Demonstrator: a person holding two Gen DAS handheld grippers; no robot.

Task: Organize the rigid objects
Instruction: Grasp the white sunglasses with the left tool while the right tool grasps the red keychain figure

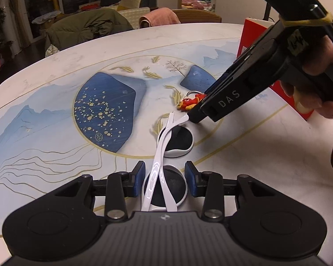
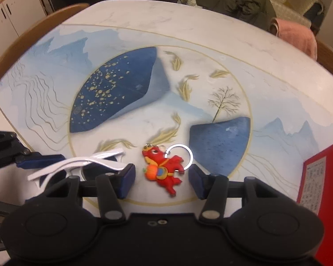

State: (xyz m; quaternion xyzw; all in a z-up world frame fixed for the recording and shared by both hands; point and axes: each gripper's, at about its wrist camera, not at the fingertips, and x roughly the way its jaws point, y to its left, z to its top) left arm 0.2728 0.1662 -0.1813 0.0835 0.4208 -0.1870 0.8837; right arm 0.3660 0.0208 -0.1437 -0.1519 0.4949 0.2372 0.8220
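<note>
Nothing sorted yet: my left claw (image 1: 165, 182) closes around the white sunglasses (image 1: 166, 177), my right claw (image 2: 162, 177) brackets the red keychain (image 2: 164, 167), untouched, mid-worktop (image 1: 44, 66)

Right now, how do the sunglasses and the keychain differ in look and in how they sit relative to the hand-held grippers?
The sunglasses are white with dark round lenses and folded arms; the keychain is a red cartoon figure on a metal ring. The sunglasses sit between the left hand-held gripper pads, which look close to one lens rim; the keychain lies between the right hand-held gripper pads with clear gaps. Both rest on the table.
</note>
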